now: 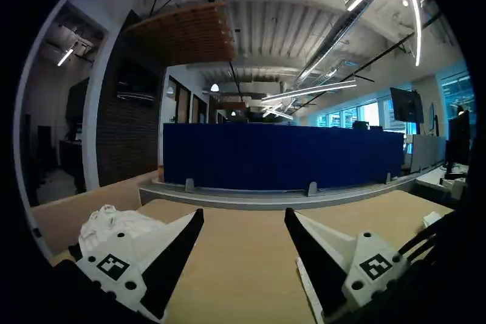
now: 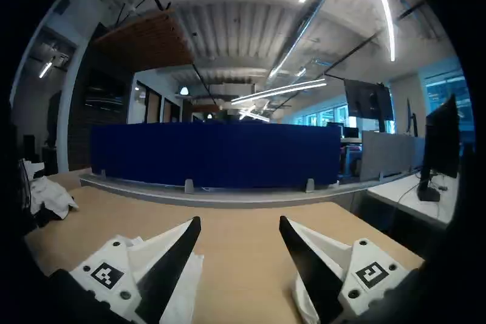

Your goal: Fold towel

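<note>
In the left gripper view my left gripper stands open just above a light wooden table, with nothing between its fingers. A crumpled white towel lies on the table behind its left finger. In the right gripper view my right gripper is open too, low over the same kind of table top. White towel cloth lies flat under its left finger, and another bit of white cloth peeks out beside its right finger. The fingers hide most of this cloth.
A dark blue partition runs along the table's far edge. A second heap of white cloth lies at the far left in the right gripper view. A neighbouring desk with a monitor stands to the right. A small white object sits at the table's right edge.
</note>
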Demonstrator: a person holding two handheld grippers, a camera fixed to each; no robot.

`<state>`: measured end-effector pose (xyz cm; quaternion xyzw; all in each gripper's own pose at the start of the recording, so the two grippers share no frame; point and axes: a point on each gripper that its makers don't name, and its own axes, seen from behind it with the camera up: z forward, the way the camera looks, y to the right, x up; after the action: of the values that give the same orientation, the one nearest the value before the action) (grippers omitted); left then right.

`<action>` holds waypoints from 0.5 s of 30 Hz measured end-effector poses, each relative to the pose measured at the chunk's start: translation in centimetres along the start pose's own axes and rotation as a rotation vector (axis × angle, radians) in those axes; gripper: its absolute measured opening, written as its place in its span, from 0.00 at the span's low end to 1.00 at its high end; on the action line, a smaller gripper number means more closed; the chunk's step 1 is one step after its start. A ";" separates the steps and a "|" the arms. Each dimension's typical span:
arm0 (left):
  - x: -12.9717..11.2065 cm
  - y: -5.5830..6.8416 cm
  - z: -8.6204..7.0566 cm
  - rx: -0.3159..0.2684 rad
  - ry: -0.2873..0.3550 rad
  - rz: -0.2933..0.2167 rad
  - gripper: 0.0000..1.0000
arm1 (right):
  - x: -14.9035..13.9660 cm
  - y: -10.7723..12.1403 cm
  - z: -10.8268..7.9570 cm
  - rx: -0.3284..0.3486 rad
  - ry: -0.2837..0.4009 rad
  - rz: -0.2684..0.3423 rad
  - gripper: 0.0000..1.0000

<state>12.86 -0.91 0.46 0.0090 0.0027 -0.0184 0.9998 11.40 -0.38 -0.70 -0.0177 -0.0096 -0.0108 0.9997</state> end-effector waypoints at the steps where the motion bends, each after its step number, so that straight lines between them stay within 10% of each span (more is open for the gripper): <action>1: 0.7 0.1 0.0 -0.002 -0.007 0.005 0.99 | 1.0 0.1 -0.1 -0.002 0.000 -0.002 1.00; 15: 6.6 1.4 -0.6 -0.040 -0.073 0.041 0.99 | 8.6 1.0 -0.3 -0.019 -0.001 -0.014 1.00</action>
<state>19.47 0.30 -0.12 -0.0118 -0.0335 0.0018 0.9994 19.99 0.44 -0.86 -0.0272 -0.0099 -0.0177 0.9994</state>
